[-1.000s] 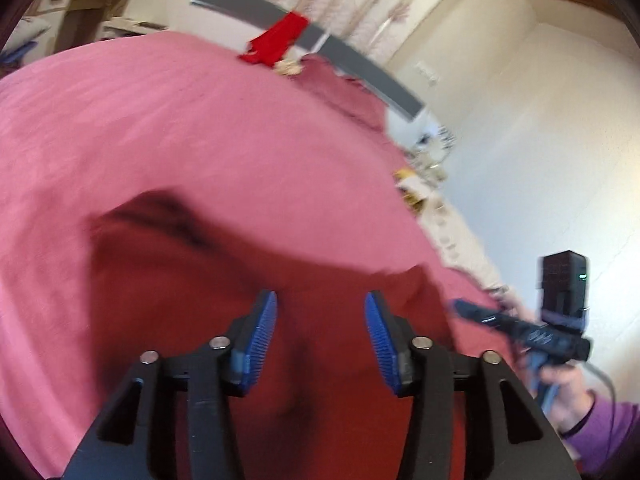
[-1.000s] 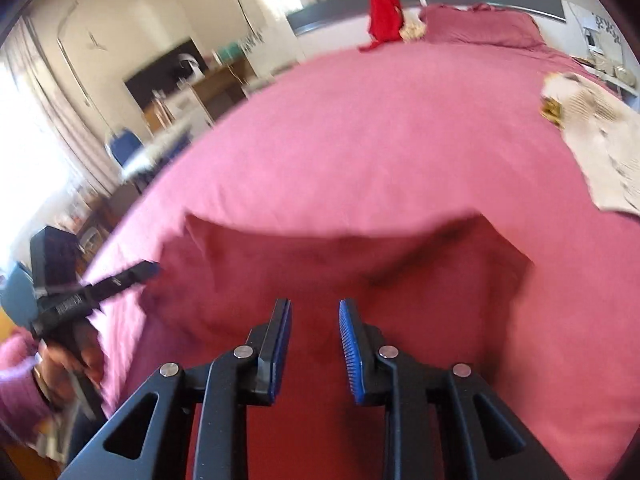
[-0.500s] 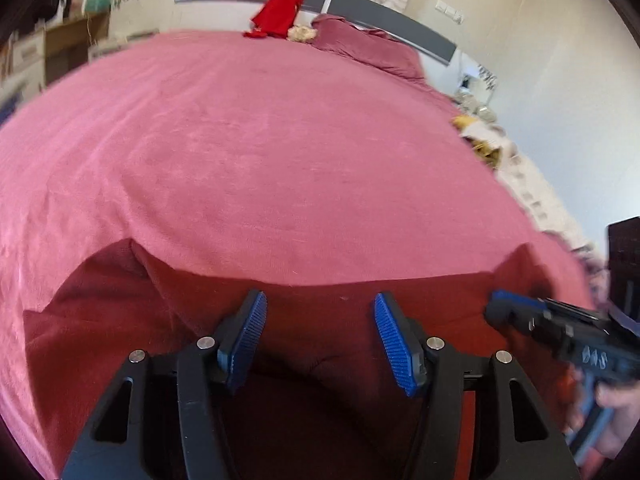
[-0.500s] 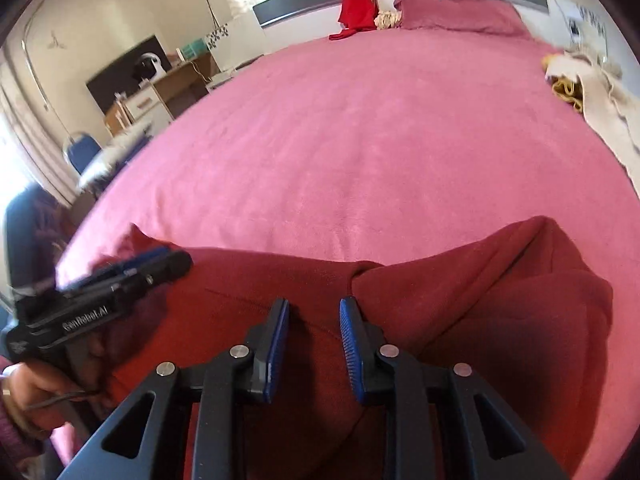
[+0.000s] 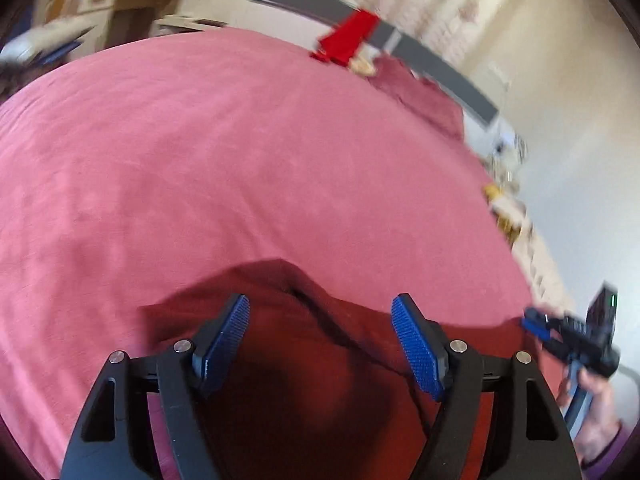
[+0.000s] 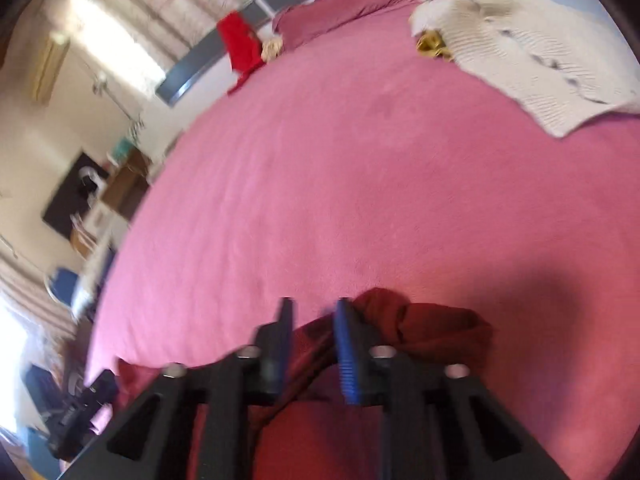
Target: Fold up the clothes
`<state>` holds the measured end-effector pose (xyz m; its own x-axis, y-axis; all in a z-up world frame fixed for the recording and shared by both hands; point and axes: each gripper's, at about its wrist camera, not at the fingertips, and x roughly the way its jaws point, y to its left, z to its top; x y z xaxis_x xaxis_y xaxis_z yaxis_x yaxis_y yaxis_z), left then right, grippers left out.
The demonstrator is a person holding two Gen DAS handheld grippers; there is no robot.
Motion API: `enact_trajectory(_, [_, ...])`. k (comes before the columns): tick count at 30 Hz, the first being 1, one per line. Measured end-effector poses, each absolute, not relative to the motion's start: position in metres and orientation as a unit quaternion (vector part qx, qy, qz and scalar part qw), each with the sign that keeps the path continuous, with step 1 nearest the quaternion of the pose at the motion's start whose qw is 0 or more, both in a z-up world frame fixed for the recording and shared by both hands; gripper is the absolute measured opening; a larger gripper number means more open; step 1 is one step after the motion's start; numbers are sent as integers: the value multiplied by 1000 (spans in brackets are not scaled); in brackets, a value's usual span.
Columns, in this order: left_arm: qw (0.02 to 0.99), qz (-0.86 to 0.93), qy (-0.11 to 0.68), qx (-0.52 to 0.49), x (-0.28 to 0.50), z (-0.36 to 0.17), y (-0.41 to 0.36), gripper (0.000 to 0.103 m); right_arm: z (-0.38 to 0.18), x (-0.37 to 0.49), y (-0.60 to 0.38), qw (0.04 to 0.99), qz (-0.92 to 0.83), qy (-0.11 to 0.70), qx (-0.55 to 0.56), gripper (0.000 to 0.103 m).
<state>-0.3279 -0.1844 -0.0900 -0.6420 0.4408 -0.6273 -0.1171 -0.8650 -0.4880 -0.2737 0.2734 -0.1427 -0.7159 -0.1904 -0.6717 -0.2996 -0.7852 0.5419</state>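
Note:
A dark red garment lies on the pink bedspread at the near edge. My left gripper hangs just over it, its jaws opening wide, and only flat cloth shows under the gap. In the right wrist view the same garment is bunched up to the right of my right gripper. That gripper's pads stand a narrow gap apart with a ridge of the cloth running between them; the picture is blurred. Each gripper also shows in the other's view, the right gripper in a person's hand.
A cream knitted garment and a yellow item lie at the bed's far right. A red cloth hangs on the grey headboard beside a pillow. Furniture and a dark screen stand left of the bed.
Both grippers dropped closer to the bed and rolled. The left jaws spread wider. The garment's right end has gathered into a bunch next to the right gripper.

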Motion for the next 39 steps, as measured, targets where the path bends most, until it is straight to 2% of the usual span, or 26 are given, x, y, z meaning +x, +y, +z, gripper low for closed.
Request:
enact_trajectory(5, [117, 872, -288, -378, -262, -91, -255, 76, -112, -190, 274, -6, 878, 328, -348, 30])
enact_trajectory(9, [117, 843, -318, -417, -188, -109, -290, 79, -123, -107, 271, -15, 867, 315, -385, 31])
enact_trajectory(12, [145, 816, -312, -464, -136, -119, -299, 80, -138, -55, 279, 0, 849, 325, -418, 31])
enact_trajectory(17, [214, 787, -254, -520, -80, -129, -293, 82, -165, 19, 301, 13, 806, 369, -462, 31])
enact_trajectory(20, [242, 771, -244, -536, -62, -132, -296, 82, -184, 43, 306, -6, 778, 404, -481, 31])
enact_trajectory(29, [291, 723, -290, -556, -48, -140, -304, 85, -215, 71, 288, -125, 709, 465, -514, 33])
enact_trajectory(35, [332, 716, -215, -575, -41, -134, -287, 86, -208, 70, 265, -162, 722, 401, -540, 35])
enact_trajectory(39, [359, 697, -194, -589, -35, -138, -278, 86, -204, 69, 259, -177, 732, 374, -542, 36])
